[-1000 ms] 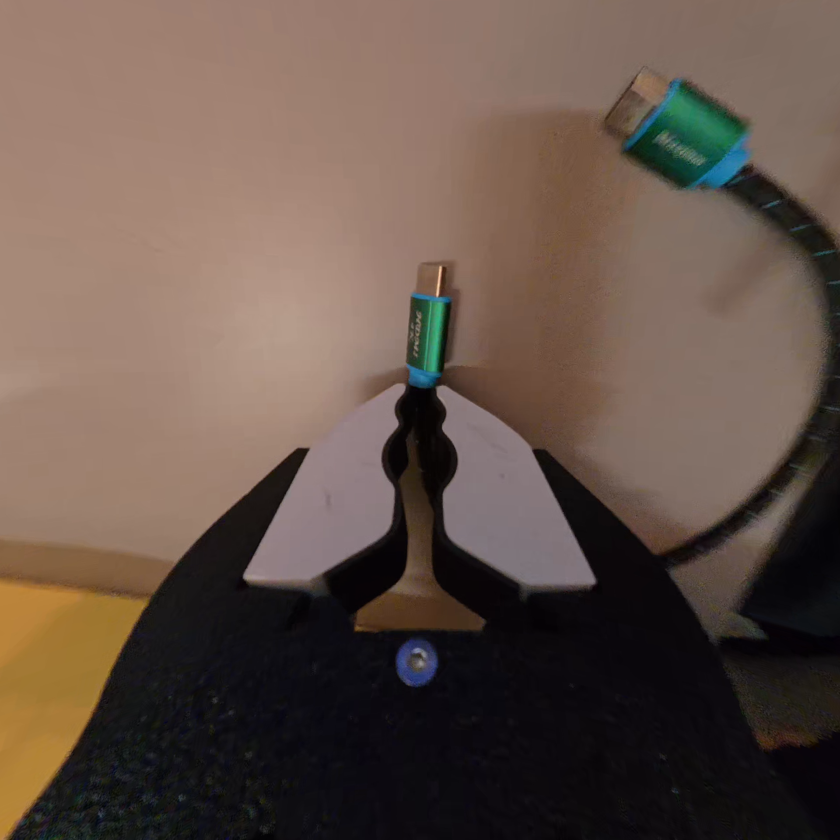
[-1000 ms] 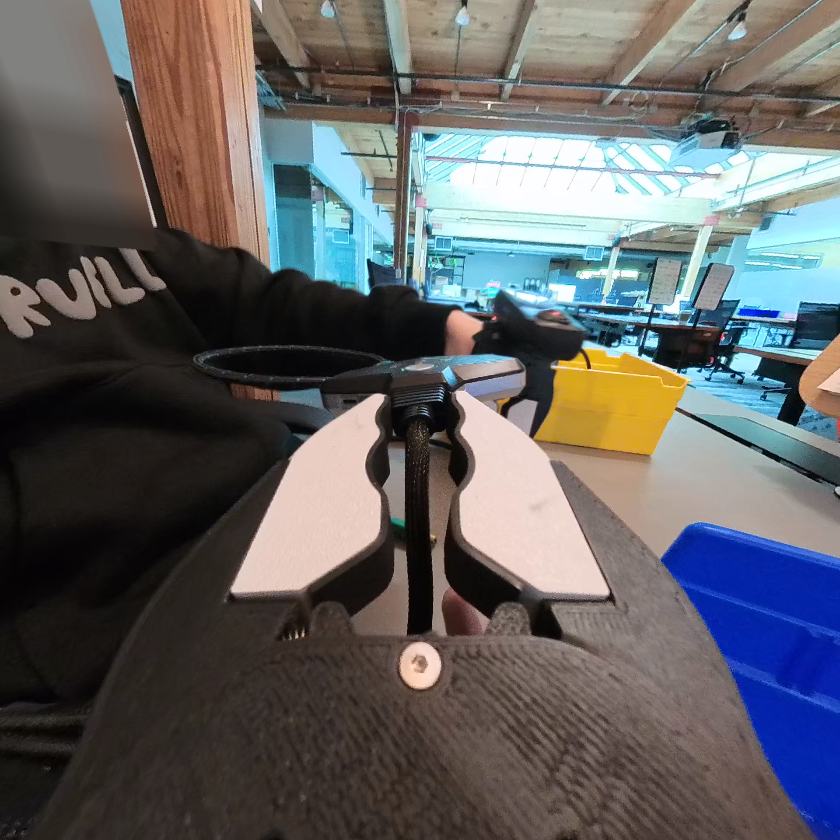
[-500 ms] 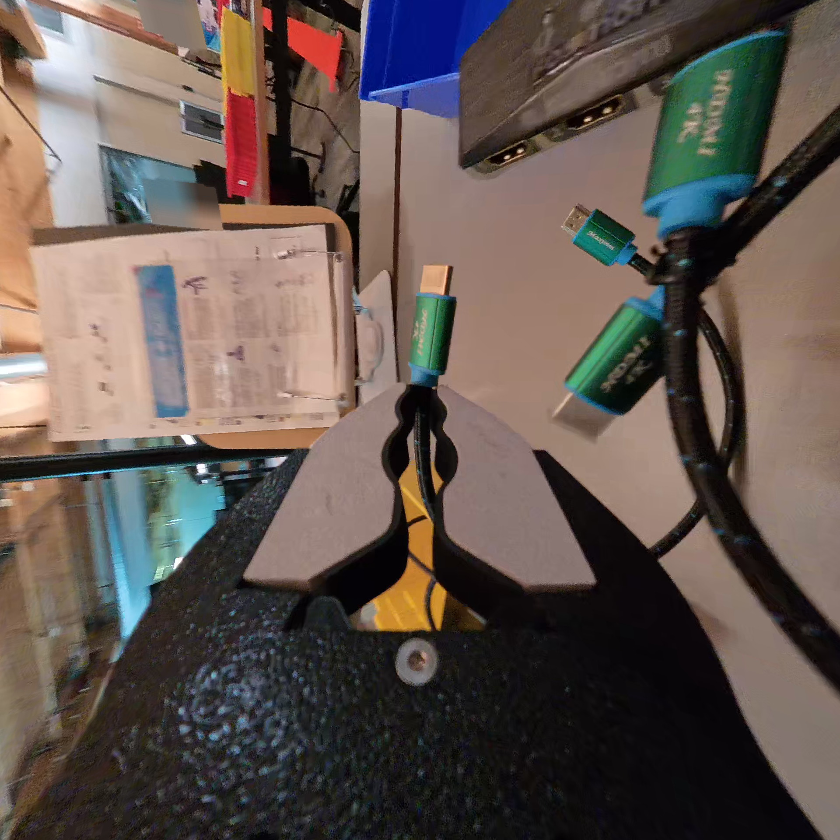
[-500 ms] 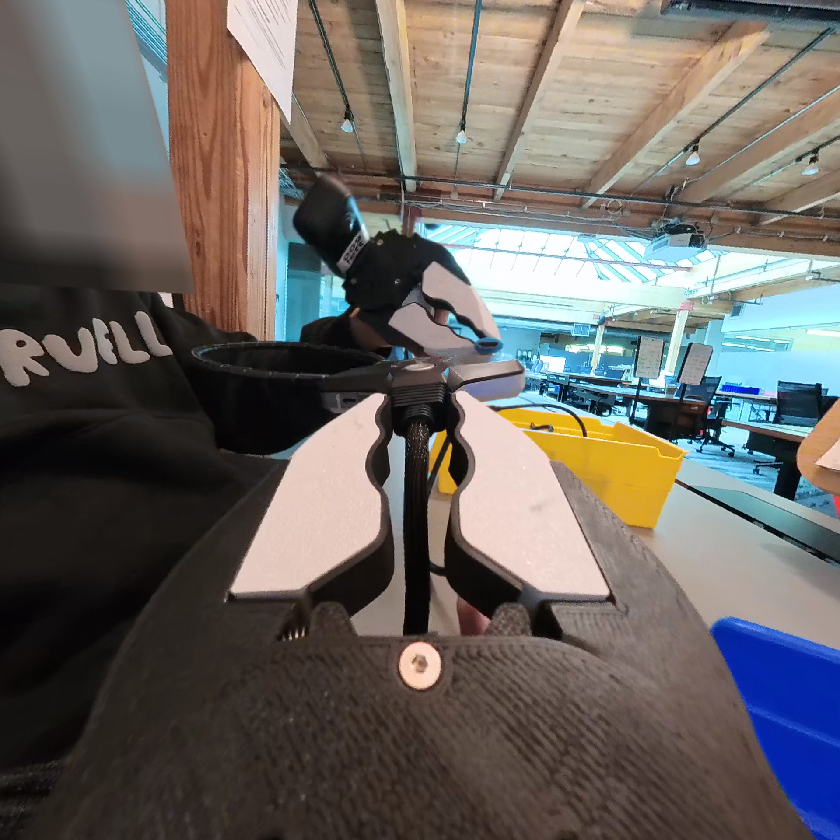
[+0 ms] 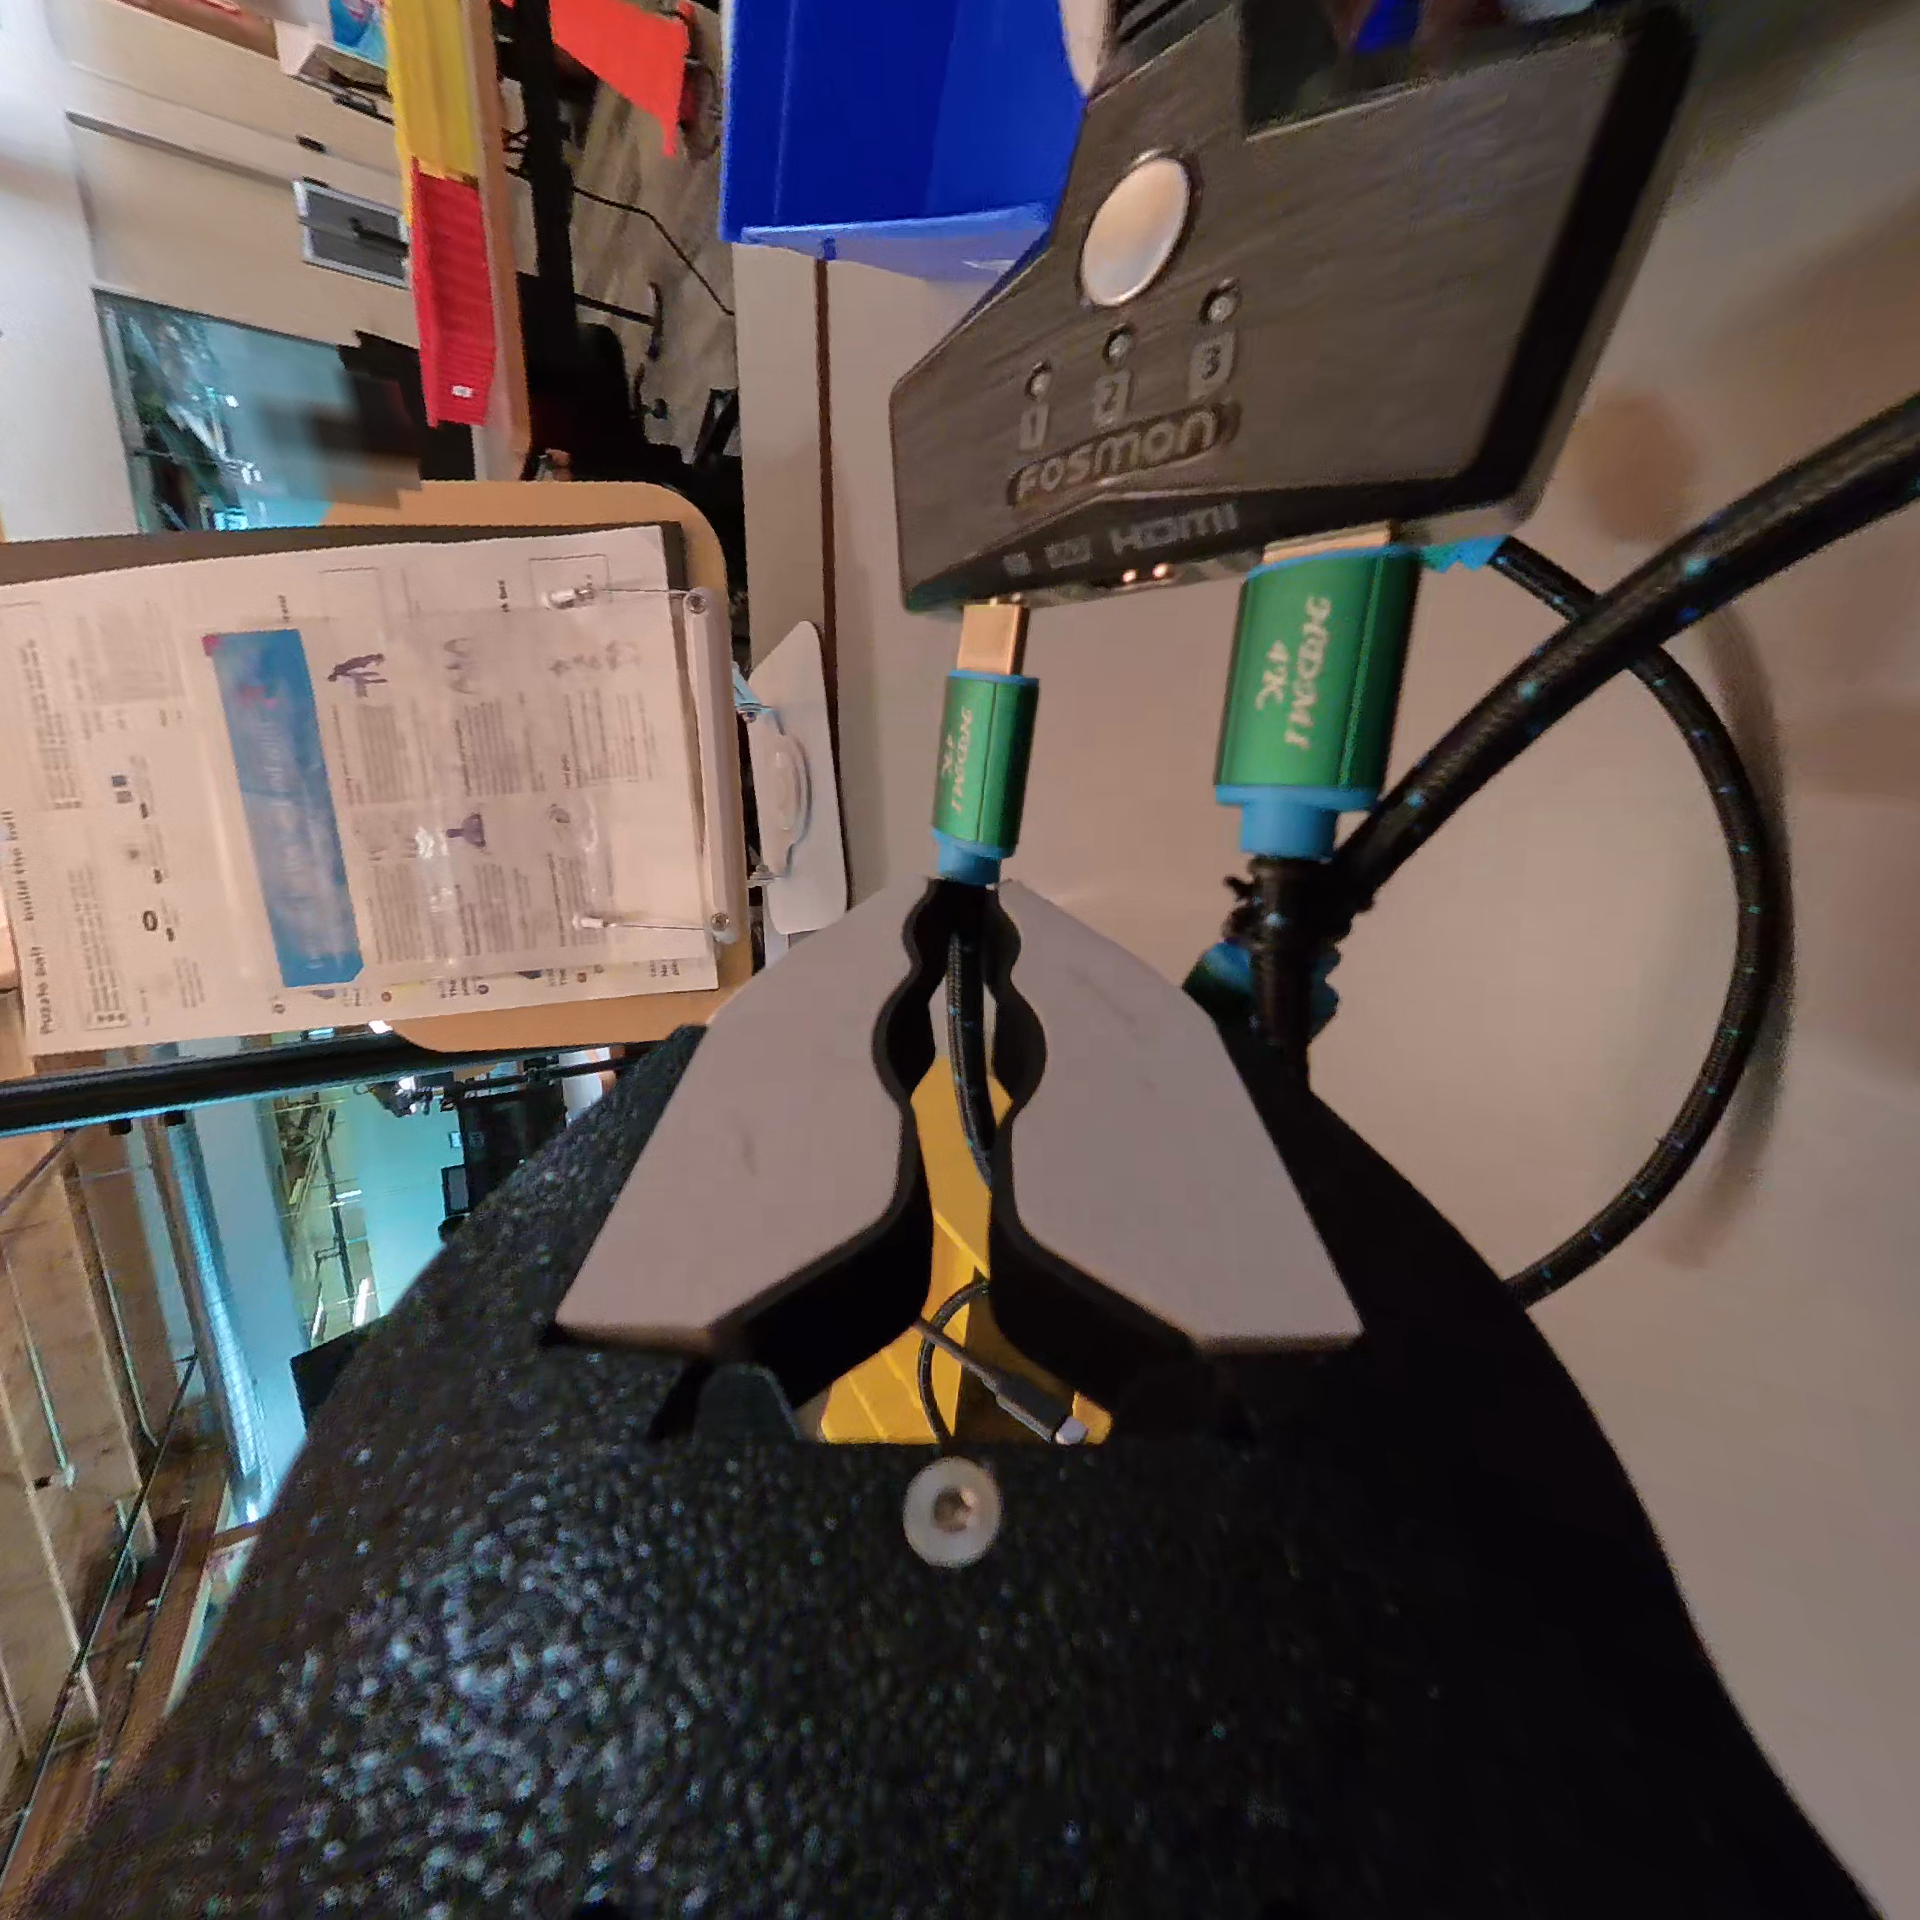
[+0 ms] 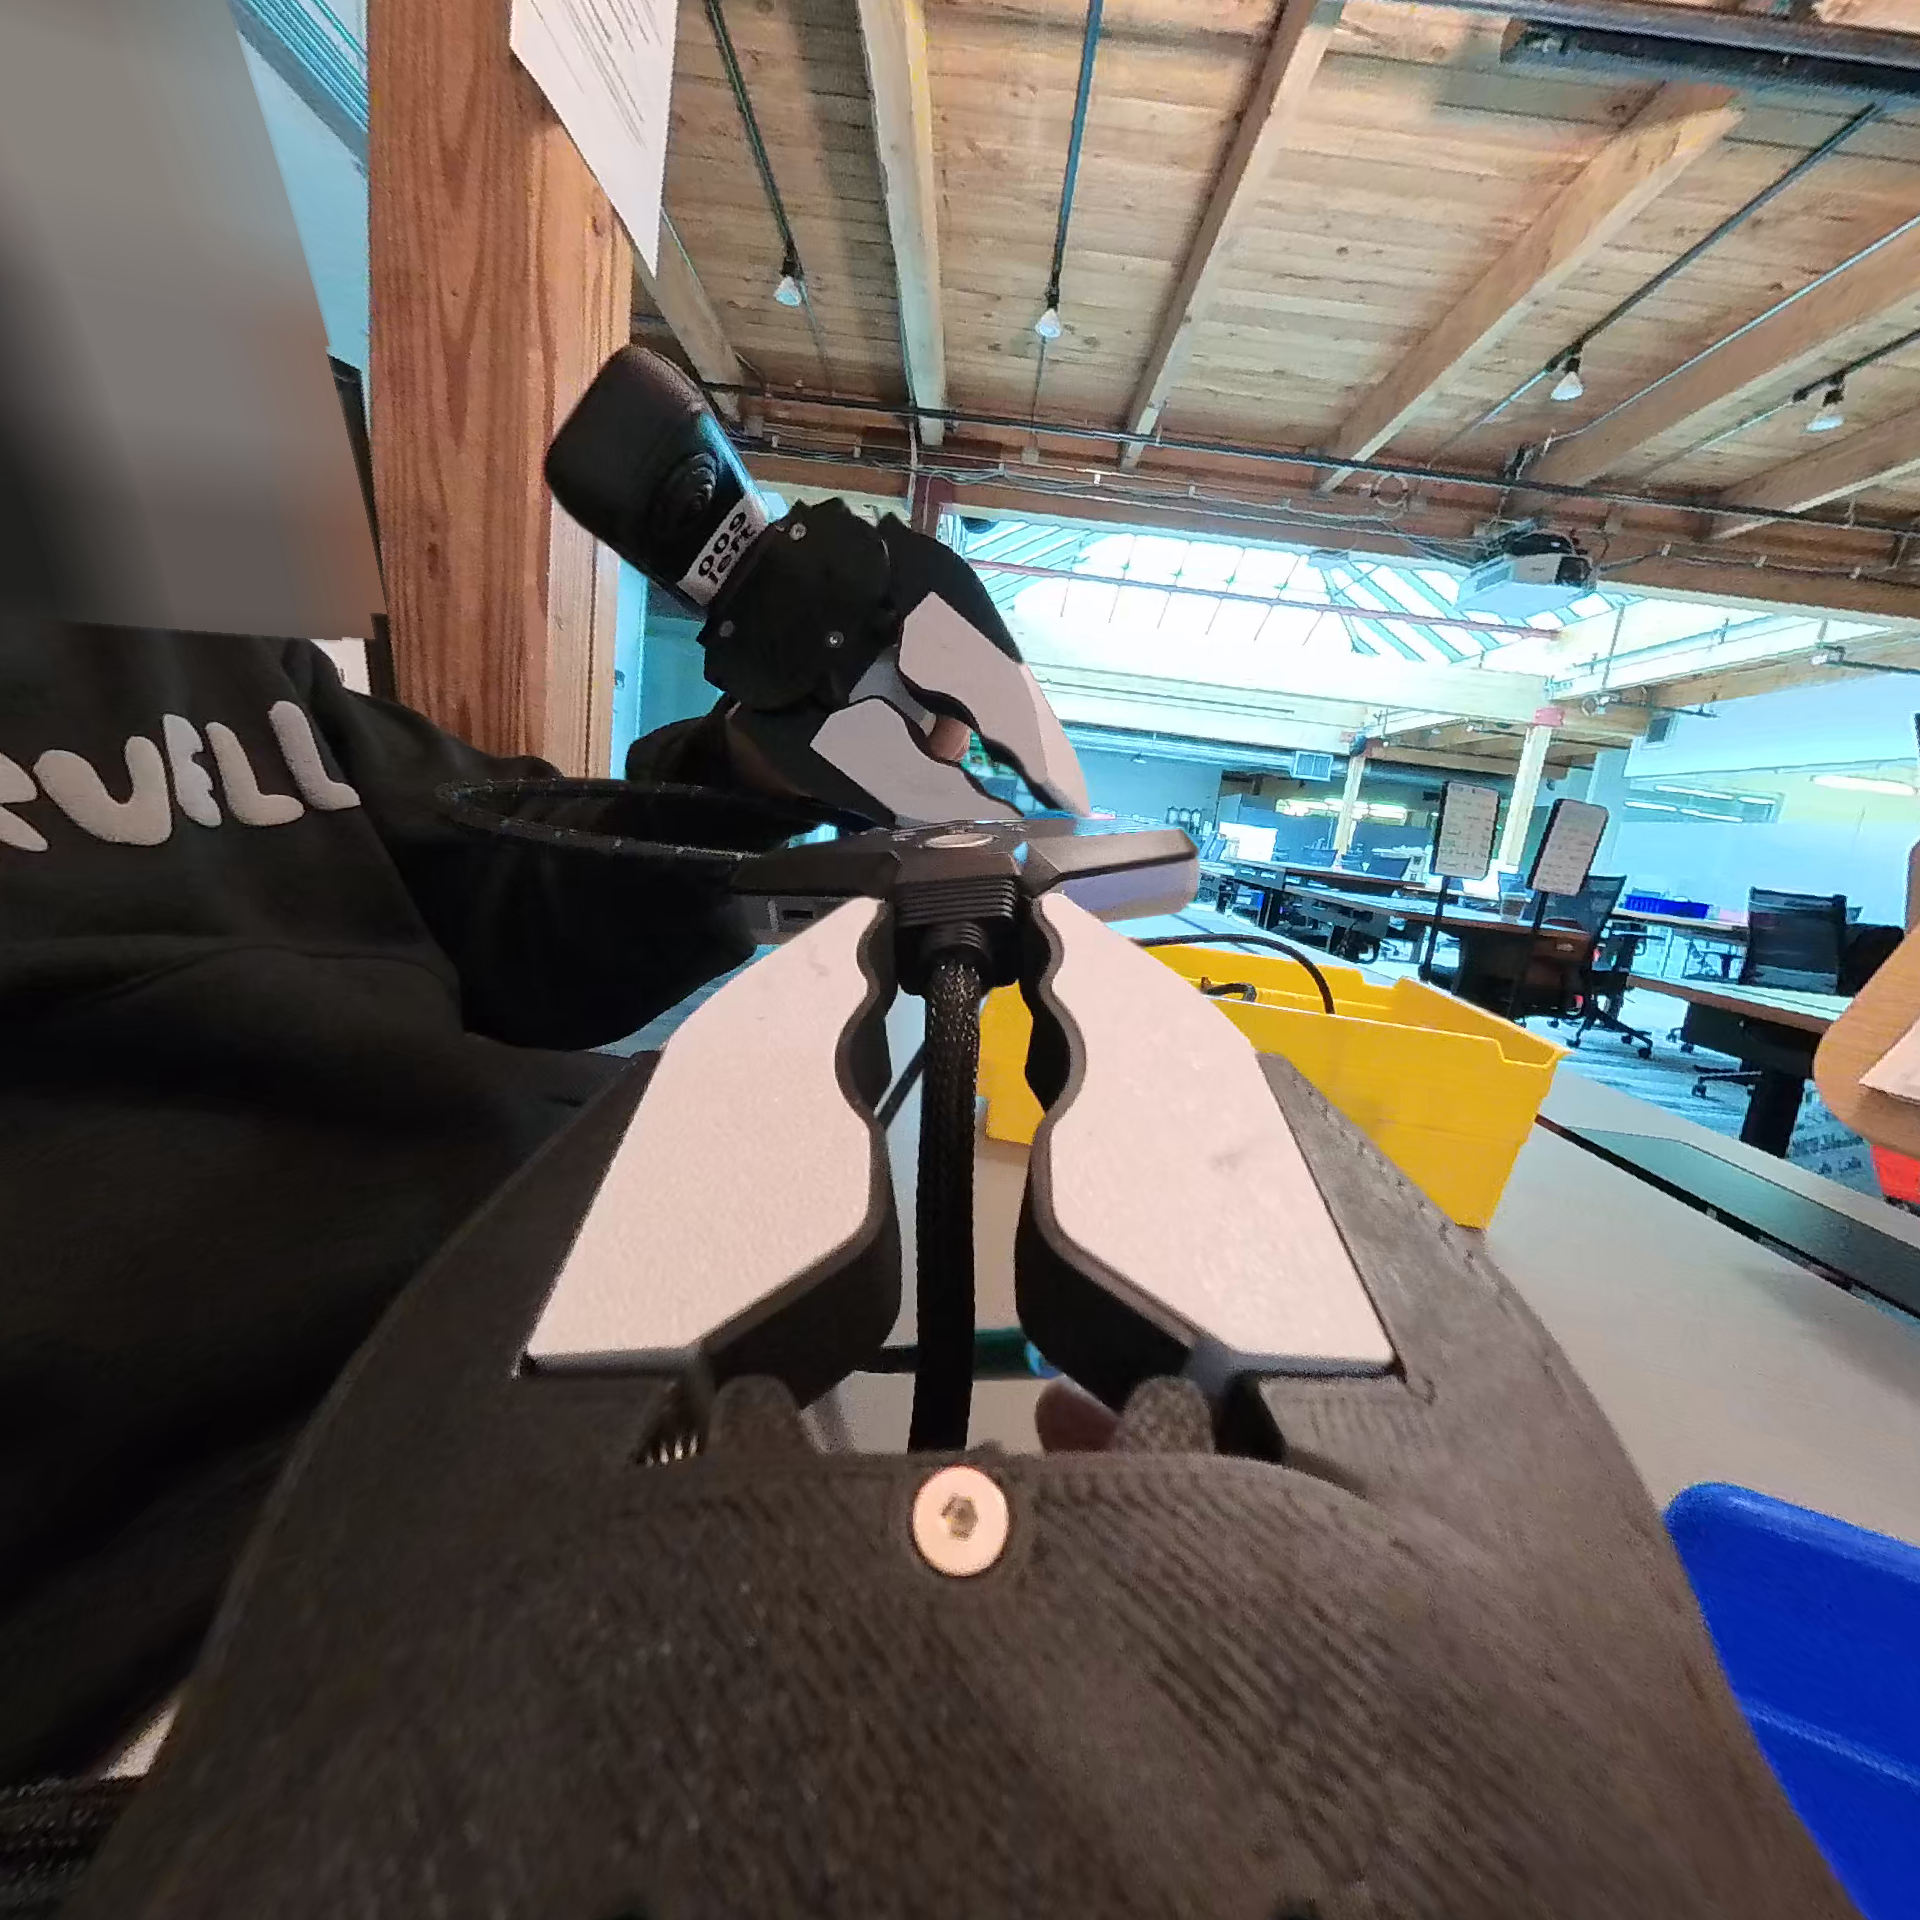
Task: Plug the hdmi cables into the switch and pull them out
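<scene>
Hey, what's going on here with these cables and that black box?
A person holds a hand-held gripper in each hand. The left hand-held gripper is shut on a braided cable just behind its green HDMI plug, whose gold tip sits right at a port of the black switch; whether it has entered is unclear. A second green plug is already seated beside it. The right hand-held gripper is clamped on the switch's own black cable, holding it up off the table.
</scene>
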`<state>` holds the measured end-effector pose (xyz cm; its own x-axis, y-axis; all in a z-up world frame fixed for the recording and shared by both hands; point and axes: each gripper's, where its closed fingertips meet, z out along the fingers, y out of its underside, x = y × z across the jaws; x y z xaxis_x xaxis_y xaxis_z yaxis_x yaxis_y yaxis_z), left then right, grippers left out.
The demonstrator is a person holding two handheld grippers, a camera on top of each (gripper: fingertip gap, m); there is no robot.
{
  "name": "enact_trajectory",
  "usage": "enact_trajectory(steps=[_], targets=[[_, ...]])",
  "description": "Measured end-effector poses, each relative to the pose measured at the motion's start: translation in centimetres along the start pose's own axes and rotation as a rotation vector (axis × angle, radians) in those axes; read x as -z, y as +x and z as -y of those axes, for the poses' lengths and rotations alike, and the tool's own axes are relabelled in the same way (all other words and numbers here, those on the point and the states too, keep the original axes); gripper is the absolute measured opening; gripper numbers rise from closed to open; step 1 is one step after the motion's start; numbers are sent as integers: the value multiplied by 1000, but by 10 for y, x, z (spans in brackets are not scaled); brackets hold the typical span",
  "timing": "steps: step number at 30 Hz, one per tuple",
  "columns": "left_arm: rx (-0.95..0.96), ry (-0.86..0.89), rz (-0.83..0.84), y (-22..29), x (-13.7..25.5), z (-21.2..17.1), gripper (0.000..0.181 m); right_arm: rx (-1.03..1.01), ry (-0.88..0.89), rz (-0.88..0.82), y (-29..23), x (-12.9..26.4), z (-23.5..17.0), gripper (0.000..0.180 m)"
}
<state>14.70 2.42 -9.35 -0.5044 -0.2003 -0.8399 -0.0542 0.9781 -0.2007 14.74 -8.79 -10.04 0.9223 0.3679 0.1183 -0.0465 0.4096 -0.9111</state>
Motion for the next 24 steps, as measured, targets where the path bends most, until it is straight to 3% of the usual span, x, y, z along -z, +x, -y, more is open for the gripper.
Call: enact_trajectory(steps=[4, 18, 24], targets=[[-49, -70, 1, 0, -3, -4, 6, 14, -17, -15, 1, -4, -1, 23], [-37, -7, 24, -8, -2, -5, 6, -113, 50, -36, 9, -6, 0, 23], [89, -38, -34, -6, -5, -12, 6, -217, 92, -46, 16, -9, -3, 23]])
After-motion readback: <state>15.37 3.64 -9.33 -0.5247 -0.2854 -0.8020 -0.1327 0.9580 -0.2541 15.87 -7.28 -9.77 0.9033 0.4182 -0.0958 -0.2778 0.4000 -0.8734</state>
